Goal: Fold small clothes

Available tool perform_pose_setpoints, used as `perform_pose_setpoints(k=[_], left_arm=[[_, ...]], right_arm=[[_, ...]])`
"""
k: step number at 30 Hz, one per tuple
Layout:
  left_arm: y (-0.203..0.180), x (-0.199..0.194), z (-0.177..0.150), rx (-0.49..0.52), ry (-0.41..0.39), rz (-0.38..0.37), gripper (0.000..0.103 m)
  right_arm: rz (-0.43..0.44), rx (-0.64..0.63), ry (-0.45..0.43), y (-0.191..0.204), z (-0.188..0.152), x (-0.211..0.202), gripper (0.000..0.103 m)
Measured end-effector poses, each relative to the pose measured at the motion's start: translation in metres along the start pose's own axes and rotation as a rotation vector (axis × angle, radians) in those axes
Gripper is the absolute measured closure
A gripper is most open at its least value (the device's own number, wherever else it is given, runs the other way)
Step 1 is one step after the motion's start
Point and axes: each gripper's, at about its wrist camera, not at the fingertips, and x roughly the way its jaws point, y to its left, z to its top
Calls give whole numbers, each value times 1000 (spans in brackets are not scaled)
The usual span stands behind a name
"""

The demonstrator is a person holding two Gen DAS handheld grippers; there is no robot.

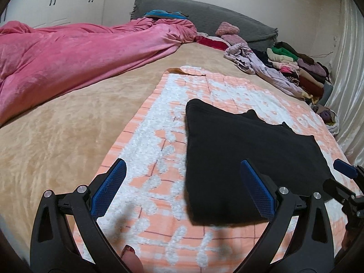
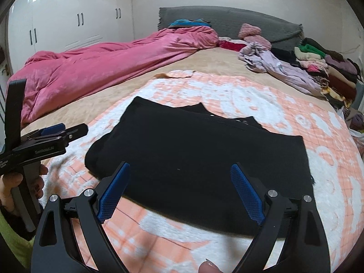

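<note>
A black garment lies flat and partly folded on the orange-and-white patterned mat. My left gripper is open, held above the garment's left edge, with nothing between its blue pads. My right gripper is open too, hovering over the garment's near edge. In the right wrist view the left gripper shows from the side at the left, held by a hand. The right gripper's blue tip shows at the right edge of the left wrist view.
The mat lies on a beige bed cover. A pink duvet is bunched along the far left. Stacked and loose clothes sit at the far right by a grey headboard. White wardrobes stand behind.
</note>
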Motion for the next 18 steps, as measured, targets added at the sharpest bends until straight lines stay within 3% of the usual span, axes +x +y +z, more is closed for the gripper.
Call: perform_pose_setpoints(k=[18], left_arm=[[18,9,2,-32,29,42,9]], right_arm=[[82,-107,47,51,-3,35,9]])
